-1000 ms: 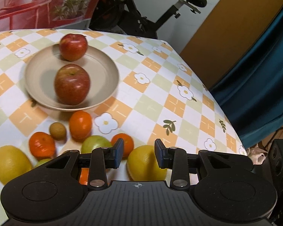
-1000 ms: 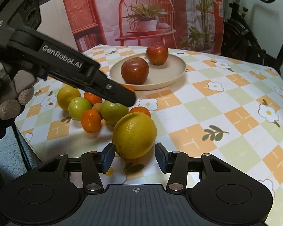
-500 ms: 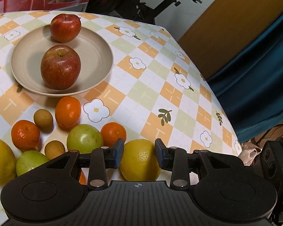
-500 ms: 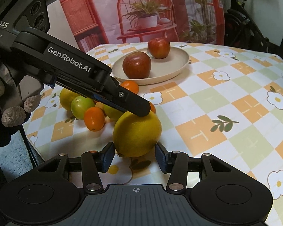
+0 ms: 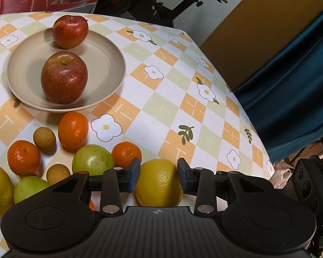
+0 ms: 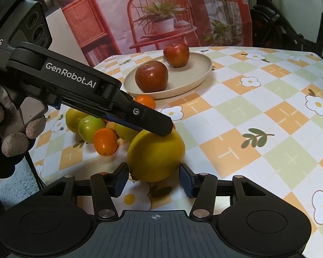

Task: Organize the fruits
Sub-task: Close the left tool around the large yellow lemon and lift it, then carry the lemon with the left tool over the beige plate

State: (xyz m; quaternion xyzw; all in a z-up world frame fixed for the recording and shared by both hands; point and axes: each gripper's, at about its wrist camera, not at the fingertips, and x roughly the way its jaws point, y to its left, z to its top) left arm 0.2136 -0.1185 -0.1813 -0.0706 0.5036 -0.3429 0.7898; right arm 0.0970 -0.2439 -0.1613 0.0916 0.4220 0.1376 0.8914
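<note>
tablecloth (image 5: 165,111) checkered orange, green, white; exercise bike (image 5: 161,2) behind

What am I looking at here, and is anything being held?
A person holds a two-finger gripper in each hand, and each gripper carries a camera looking along its fingers. The left view shows the left gripper straddling a lemon; whether it grips is unclear. The right view shows the right gripper, whose jaws have just been opening, with the same lemon between its tips. On the tablecloth is a plate with two apples, plus loose oranges and green fruit.
</note>
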